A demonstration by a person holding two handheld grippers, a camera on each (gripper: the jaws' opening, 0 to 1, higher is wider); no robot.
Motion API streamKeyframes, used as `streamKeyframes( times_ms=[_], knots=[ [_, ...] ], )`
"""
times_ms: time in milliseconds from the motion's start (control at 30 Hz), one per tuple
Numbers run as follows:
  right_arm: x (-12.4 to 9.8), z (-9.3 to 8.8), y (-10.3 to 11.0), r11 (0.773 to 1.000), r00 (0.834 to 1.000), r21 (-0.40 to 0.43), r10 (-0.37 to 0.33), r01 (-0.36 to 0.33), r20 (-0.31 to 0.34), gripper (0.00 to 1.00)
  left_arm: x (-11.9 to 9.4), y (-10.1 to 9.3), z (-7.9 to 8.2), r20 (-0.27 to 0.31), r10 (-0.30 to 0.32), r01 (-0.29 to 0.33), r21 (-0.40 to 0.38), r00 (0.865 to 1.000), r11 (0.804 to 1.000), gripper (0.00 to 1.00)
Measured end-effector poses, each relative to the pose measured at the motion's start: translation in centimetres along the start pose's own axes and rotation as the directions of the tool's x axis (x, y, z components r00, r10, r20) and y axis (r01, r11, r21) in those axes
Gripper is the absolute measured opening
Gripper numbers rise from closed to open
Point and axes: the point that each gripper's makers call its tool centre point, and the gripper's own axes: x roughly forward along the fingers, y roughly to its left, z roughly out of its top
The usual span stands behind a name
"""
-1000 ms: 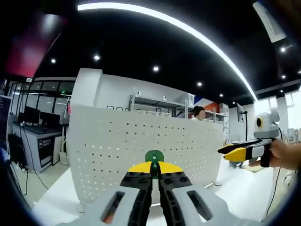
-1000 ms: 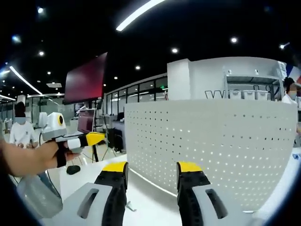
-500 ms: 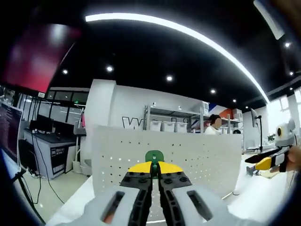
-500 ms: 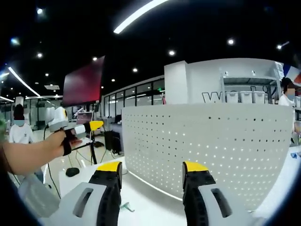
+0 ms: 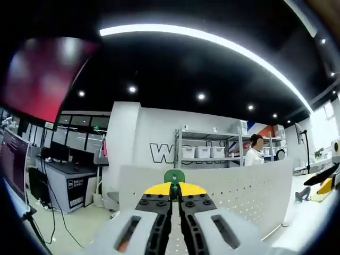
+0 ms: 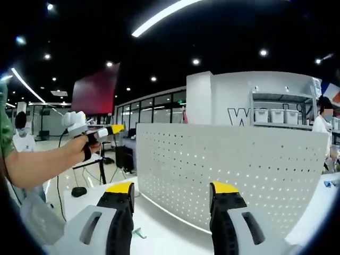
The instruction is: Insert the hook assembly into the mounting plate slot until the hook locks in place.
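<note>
Jaws of the left gripper (image 5: 170, 187) are pressed together at the bottom centre of the left gripper view, pinching a small green hook piece (image 5: 173, 176) whose rounded top stands up just above the yellow tips. Behind that piece, across the lower middle of the frame, runs the top edge of the white perforated mounting plate (image 5: 249, 187), upright and apart from the hook. At the far right edge of the same view the right gripper (image 5: 325, 183) shows as a yellow and black tip. In the right gripper view its own jaws stand wide apart at the bottom of the frame with nothing between them (image 6: 172, 187), and the perforated plate fills the centre and right, standing on a white table (image 6: 159, 226). A small greenish object (image 6: 138, 232), too small to identify, lies on the table at the lower left near the plate's foot. At the left of this view a person's hand (image 6: 78, 150) holds the left gripper up beside the plate. Farther out are white shelving with bins (image 5: 204, 151), a person (image 5: 256, 156) standing by it, a dark red screen (image 6: 95, 90) at the upper left, and ceiling light strips (image 5: 212, 40).
</note>
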Motion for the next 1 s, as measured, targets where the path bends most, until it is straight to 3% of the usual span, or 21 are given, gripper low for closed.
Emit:
streamKeyframes(
  times_ms=[367,467,600,1000],
  knots=[
    [-0.2,2.1,0.7,1.0,1.0,-0.011,0.001,-0.001,0.023,0.61,2.5,2.0,-1.0,-0.023,0.05,-0.047,0.107,0.998,0.993,0.03],
    [-0.1,2.3,0.7,1.0,1.0,-0.011,0.002,-0.002,0.024,0.62,3.5,2.4,-1.0,-0.029,0.049,-0.044,0.171,0.998,0.984,0.03],
    [0.1,2.0,0.7,1.0,1.0,-0.013,-0.001,0.001,0.013,0.62,4.5,3.0,-1.2,-0.033,0.054,-0.047,0.193,0.998,0.98,0.03],
    [0.7,1.3,0.3,1.0,1.0,-0.008,-0.008,0.008,-0.017,0.62,6.7,4.2,-3.3,-0.049,0.065,-0.056,0.166,0.997,0.984,0.03]
  ],
)
